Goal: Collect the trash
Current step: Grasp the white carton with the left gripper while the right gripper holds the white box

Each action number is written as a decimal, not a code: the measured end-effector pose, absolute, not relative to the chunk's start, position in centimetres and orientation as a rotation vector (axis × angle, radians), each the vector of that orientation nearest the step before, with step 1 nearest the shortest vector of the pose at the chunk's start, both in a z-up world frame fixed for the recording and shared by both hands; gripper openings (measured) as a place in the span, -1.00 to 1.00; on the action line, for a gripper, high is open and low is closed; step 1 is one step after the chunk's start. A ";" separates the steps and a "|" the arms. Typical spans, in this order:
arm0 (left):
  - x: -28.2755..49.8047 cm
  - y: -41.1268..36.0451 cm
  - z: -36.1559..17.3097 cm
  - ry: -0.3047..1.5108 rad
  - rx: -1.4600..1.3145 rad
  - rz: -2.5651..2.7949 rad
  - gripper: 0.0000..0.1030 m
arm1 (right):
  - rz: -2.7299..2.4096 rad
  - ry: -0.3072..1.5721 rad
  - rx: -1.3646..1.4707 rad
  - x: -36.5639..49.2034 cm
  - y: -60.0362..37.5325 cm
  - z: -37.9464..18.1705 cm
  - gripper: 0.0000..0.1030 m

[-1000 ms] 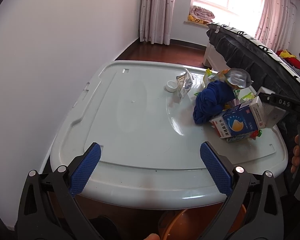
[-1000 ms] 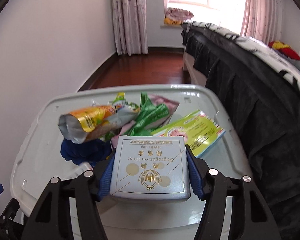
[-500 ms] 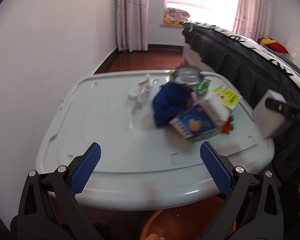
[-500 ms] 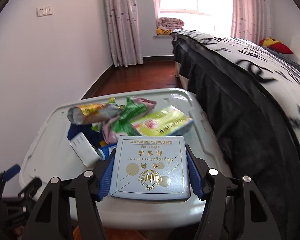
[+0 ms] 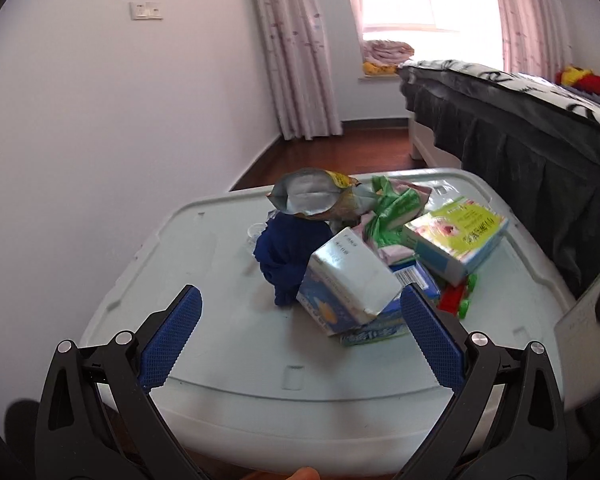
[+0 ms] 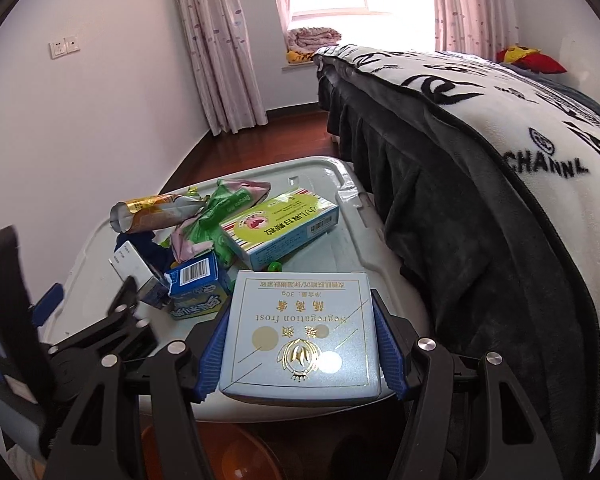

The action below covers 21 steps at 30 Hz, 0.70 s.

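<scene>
Bedside storage-bin lid holds piled trash; right gripper clenches a pale-blue box that may slip off-target; left gripper, released, could topple the carton at 12 o'clock.

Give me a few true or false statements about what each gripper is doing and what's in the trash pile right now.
1. The right gripper is clamped on a pale blue flat box. True.
2. The left gripper holds the blue cloth. False: it is open and empty, and the cloth lies on the white lid.
3. A foil snack bag sits on top of the pile. True.
4. The green and yellow box lies on the bed. False: it rests on the lid.
</scene>
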<state>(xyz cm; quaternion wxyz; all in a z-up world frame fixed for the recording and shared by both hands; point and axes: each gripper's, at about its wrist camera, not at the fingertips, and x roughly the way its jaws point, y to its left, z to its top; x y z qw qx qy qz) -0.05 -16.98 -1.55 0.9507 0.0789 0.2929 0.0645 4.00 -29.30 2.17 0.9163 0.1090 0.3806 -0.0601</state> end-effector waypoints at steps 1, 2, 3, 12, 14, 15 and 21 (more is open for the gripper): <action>0.1 -17.2 -1.6 0.587 0.155 0.146 0.89 | -0.122 0.781 0.226 4.0 -29.3 2.2 0.21; 0.6 -17.6 -1.6 0.580 0.149 0.176 0.89 | -0.118 0.781 0.227 4.2 -29.3 2.1 0.21; 0.8 -17.9 -1.7 0.584 0.145 0.200 0.89 | -0.108 0.784 0.229 4.4 -29.3 2.1 0.21; 5.1 -17.5 -3.3 0.699 -0.031 0.320 0.85 | -0.073 0.784 0.226 5.0 -28.9 2.3 0.21; 5.5 -17.4 -3.5 0.719 -0.070 0.326 0.77 | -0.072 0.782 0.225 5.0 -28.9 2.4 0.21; 5.7 -17.3 -3.7 0.741 -0.094 0.321 0.35 | -0.068 0.782 0.228 5.1 -28.9 2.4 0.21; 6.7 -17.1 -5.3 0.851 -0.116 0.282 -0.45 | -0.065 0.766 0.238 4.8 -29.1 2.8 0.21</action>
